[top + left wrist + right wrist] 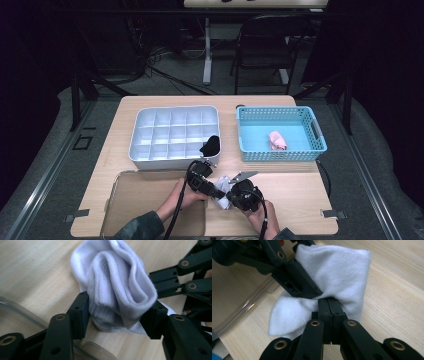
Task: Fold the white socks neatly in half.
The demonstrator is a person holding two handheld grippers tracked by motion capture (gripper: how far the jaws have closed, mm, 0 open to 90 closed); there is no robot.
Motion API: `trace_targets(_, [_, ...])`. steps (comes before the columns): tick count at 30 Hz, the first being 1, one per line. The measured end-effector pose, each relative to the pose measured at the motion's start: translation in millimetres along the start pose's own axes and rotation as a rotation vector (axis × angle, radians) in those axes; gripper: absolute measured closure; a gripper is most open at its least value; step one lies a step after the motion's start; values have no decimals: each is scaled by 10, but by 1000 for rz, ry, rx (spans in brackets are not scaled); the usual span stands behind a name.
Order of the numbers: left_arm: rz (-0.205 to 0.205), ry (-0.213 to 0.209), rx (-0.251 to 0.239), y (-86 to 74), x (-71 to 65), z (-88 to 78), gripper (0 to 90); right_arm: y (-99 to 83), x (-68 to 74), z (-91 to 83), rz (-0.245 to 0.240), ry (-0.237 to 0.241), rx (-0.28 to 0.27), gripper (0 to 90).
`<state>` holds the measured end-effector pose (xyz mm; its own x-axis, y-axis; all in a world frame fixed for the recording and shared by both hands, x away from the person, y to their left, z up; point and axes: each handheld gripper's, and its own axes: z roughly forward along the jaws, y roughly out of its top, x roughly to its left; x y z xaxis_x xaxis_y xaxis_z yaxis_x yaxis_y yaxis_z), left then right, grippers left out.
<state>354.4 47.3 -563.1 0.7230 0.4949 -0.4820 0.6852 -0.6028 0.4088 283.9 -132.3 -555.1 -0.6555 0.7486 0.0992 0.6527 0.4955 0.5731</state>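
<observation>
Sock (222, 181), white and rolled into a loose bundle, sits at the lower centre of the high view, on the wooden table (300, 200) between the two grippers. Going by size, the table comes first, then the clear tray (120, 180) at lower left, the white divided organizer (150, 140) in the middle with a black item (210, 145) in its lower right cell, and the blue basket (250, 125) at right, holding a pink bundle (277, 140).

In the left gripper view, the left gripper (117, 317) has its jaws spread around the ribbed cuff end, touching the fabric on both sides. In the right gripper view, the right gripper (329, 307) has its jaws pressed together, pinching a fold at the bundle's lower edge.

The sock looks soft, light and springy, likely to unroll or sag if held by one thin layer. A hold across the thick rolled middle, squeezing all layers together, seems the surest grasp; nothing about it looks fragile or slippery.
</observation>
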Motion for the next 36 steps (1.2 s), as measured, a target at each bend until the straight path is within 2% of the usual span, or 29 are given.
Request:
trace_targets(6, [-3,-28,-8,-23,9,9,549,1,-1,-4,-4,-1,5,900])
trace_targets(9, [14,-17,-21,-32,-18,7,592,1,-14,-2,2,9,-3,900])
trace_targets(15, [41,-8,-43,-39,-48,-3,639,10,-107,-64,8,65,-1,875])
trace_targets(19, [52,2,-52,-41,-62,-9,642,4,-138,-140,10,59,-23,814])
trace_targets(20, [65,11,-57,-41,-80,-17,642,-8,-172,-209,19,44,-50,758])
trace_targets(22, [73,18,-64,-37,-107,-19,642,-25,-211,-278,25,32,-72,731])
trace_targets(24, [90,31,-71,-37,-131,-27,642,-39,-246,-320,33,15,-84,667])
trace_targets(25, [90,31,-71,-37,-131,-27,642,-39,-246,-320,33,15,-84,667])
trace_targets(26, [95,36,-79,-38,-141,-35,642,-45,-273,-328,51,11,-89,616])
trace_targets(28, [118,64,-93,-39,-163,-69,641,-52,-351,-334,63,-20,-78,467])
trace_targets(30, [147,122,-100,-40,-199,-106,641,-59,-395,-337,75,-39,-72,391])
trace_targets(31, [147,122,-100,-40,-199,-106,641,-62,-416,-337,77,-40,-67,356])
trace_targets(32, [163,150,-117,-44,-233,-146,641,-66,-435,-337,83,-47,-56,303])
trace_targets(36, [206,191,-123,-49,-300,-207,641,-84,-491,-280,100,-81,-25,189])
